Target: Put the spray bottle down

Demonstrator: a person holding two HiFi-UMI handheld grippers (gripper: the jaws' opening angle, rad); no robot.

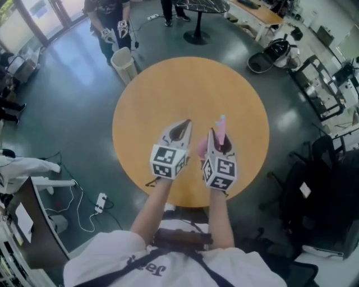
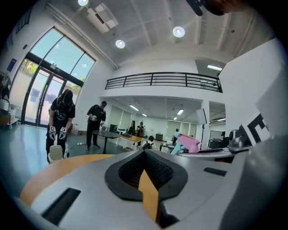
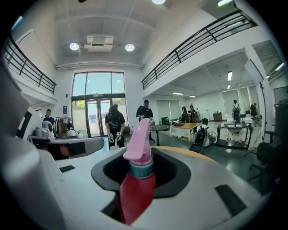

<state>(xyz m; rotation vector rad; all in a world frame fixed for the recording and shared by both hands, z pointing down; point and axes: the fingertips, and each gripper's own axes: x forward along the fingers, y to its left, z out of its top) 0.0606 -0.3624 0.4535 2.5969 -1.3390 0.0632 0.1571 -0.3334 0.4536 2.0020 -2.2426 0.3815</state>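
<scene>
My right gripper (image 1: 219,141) is shut on a spray bottle (image 1: 221,128) with a red body and a pink trigger head. The bottle stands upright between the jaws, nozzle pointing away from me, and it hangs over the near part of the round wooden table (image 1: 190,84). The right gripper view shows the red body (image 3: 136,184) clamped low in the jaws, the pink head rising above them. Just left of it, my left gripper (image 1: 180,130) is shut with nothing in it. In the left gripper view the jaws of that gripper (image 2: 146,173) meet, and the bottle's pink head (image 2: 189,143) shows at the right.
A white bin (image 1: 124,64) stands on the floor at the table's far left edge, with a person (image 1: 109,22) holding grippers behind it. A dark round table (image 1: 205,5) is farther back. Office chairs (image 1: 275,53) and racks crowd the right side. A power strip (image 1: 101,202) lies on the floor at left.
</scene>
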